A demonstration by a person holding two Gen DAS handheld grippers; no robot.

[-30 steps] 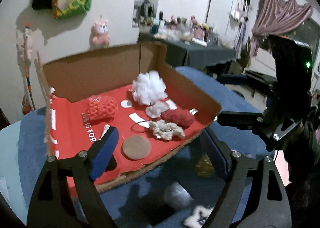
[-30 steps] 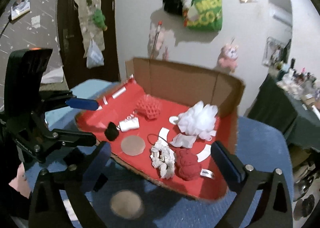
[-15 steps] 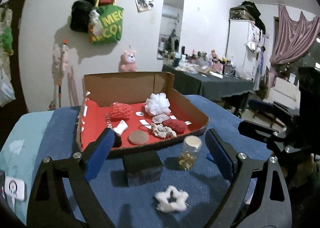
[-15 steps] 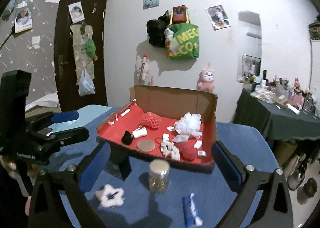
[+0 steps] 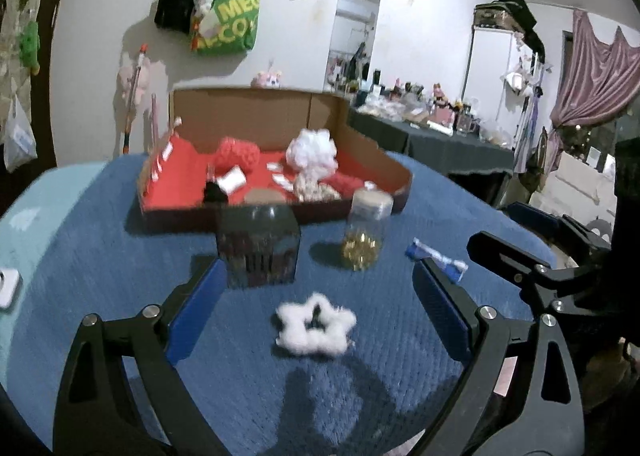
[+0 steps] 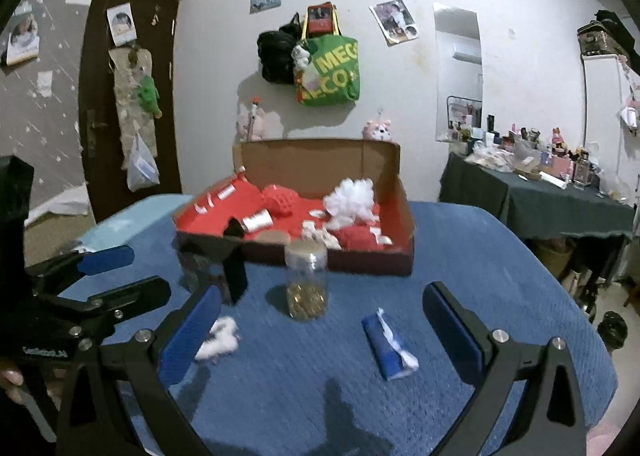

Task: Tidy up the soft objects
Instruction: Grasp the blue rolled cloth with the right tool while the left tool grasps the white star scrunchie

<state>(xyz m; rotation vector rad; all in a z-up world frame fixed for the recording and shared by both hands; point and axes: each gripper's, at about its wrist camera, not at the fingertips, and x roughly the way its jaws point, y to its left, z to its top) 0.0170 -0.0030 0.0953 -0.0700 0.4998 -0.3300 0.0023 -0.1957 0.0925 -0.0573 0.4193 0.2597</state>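
Both my tongs wide, nothing gripped; left gripper (image 5: 316, 312) jaws just opened around the white star scrunchie (image 5: 315, 325) on the blue bedspread (image 5: 100, 256), right gripper (image 6: 320, 320) over bare cover near its front edge.

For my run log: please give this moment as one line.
left hand-held gripper: open, empty | right hand-held gripper: open, empty | white scrunchie: on blue cover

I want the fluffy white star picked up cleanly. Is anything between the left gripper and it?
Nothing visible. The white star lies alone on the blue cover just ahead of the open left gripper; the dark box and jar stand beyond it.
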